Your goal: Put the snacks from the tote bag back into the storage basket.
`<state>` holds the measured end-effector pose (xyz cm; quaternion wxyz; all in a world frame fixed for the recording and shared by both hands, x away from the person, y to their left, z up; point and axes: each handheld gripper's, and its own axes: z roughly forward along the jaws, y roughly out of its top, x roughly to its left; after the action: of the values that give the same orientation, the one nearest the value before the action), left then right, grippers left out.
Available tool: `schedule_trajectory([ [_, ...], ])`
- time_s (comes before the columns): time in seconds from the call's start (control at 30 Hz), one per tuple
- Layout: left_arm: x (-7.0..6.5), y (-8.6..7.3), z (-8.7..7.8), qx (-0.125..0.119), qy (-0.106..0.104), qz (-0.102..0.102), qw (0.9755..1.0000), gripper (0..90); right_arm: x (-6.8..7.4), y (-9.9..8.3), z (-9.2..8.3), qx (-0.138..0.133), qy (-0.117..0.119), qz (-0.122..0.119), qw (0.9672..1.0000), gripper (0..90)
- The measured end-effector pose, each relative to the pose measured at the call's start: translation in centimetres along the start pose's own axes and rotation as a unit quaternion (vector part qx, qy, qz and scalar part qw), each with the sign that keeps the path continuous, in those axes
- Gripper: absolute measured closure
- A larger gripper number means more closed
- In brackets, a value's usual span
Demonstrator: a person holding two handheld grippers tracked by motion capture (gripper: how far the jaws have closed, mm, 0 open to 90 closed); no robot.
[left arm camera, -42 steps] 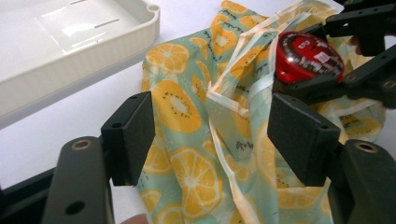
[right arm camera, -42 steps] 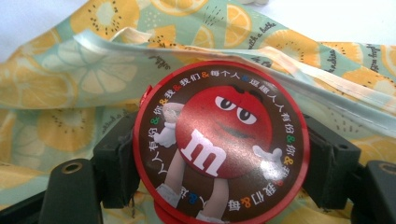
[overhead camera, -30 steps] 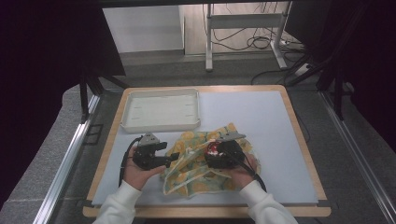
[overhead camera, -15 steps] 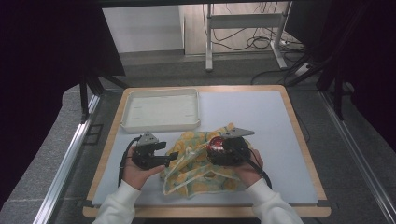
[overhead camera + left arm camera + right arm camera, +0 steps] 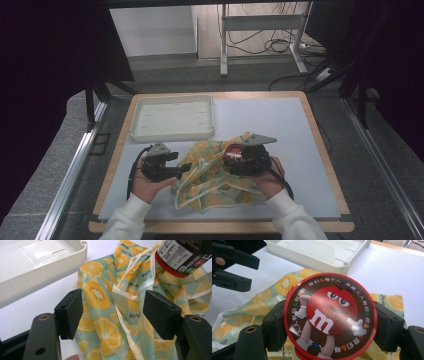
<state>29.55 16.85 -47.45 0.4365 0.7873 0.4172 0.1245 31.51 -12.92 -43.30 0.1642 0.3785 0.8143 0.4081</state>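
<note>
Red-lidded candy tub (image 5: 330, 316) is clamped in my right gripper (image 5: 329, 325), held just above the lemon-print cloth bag (image 5: 215, 175).
My left gripper (image 5: 115, 312) stands wide open, gripping nothing, its 2 pads on either side of the bag's rumpled edge; the white tray (image 5: 172, 118) sits beyond on the table (image 5: 280, 120).

The person wears white long sleeves (image 5: 129, 220) with ribbed cuffs. The left gripper (image 5: 113, 312) and right gripper (image 5: 332, 322) are black, with blocky rectangular jaws bearing small holes and round brass-rimmed screw sockets. A grey three-cornered plate (image 5: 257, 139) tops each, and a black cable (image 5: 131, 172) trails back.
</note>
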Motion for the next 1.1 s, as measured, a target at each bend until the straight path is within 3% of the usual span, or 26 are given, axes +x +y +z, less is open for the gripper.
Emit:
schedule_trajectory([
  [0.47,0.1,0.0,0.0,0.003,0.001,-0.002,1.0000,32.7,-0.1,1.4,-0.6,-0.016,0.024,-0.023,0.9993,25.6],
  [1.1,0.3,0.0,-0.2,0.001,-0.007,-0.007,0.9999,32.6,-1.0,3.1,-0.4,-0.030,0.035,-0.021,0.9987,25.6],
])
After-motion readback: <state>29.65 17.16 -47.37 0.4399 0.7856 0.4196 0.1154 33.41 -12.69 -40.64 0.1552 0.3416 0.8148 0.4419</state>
